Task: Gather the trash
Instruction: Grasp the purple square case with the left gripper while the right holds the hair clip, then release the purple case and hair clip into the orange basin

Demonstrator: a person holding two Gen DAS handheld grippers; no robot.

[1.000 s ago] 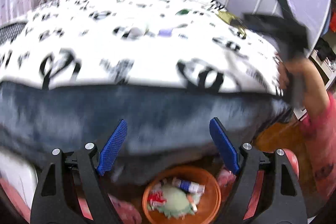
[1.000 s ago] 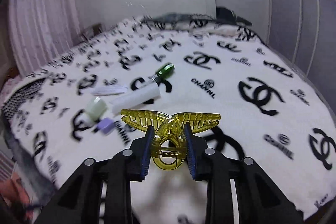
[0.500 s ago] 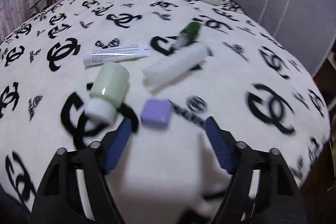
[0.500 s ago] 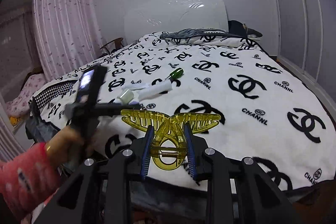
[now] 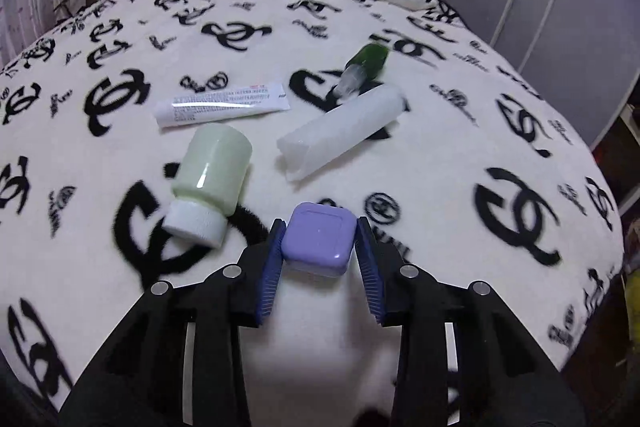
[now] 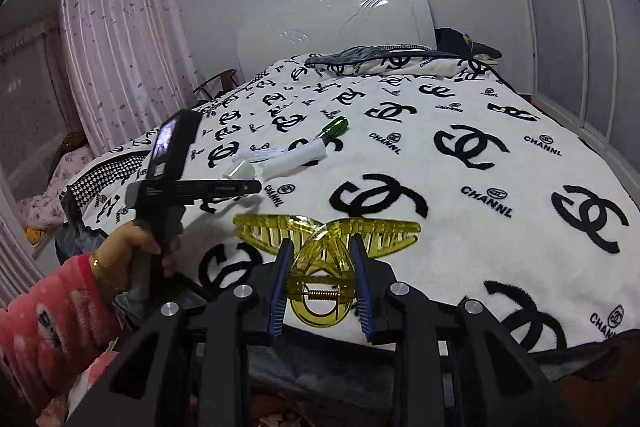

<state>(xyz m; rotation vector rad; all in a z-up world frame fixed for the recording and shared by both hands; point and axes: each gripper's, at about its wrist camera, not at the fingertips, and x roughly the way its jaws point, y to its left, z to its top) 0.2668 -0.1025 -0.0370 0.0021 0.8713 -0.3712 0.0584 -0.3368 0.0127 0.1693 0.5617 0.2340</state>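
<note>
The bed (image 5: 460,155), under a white blanket with black logos, fills both views. In the lower middle of the left wrist view, the left tool (image 5: 320,247) is closing narrow around a lilac square case (image 5: 318,241), its blue pads at the case's two sides. Just above lie a pale green bottle (image 5: 208,175), a white tube (image 5: 222,105), a translucent container (image 5: 340,135) and a green-capped vial (image 5: 362,67). In the lower middle of the right wrist view, the right tool (image 6: 322,279) is clamped narrow on a yellow hair claw (image 6: 324,239).
</note>
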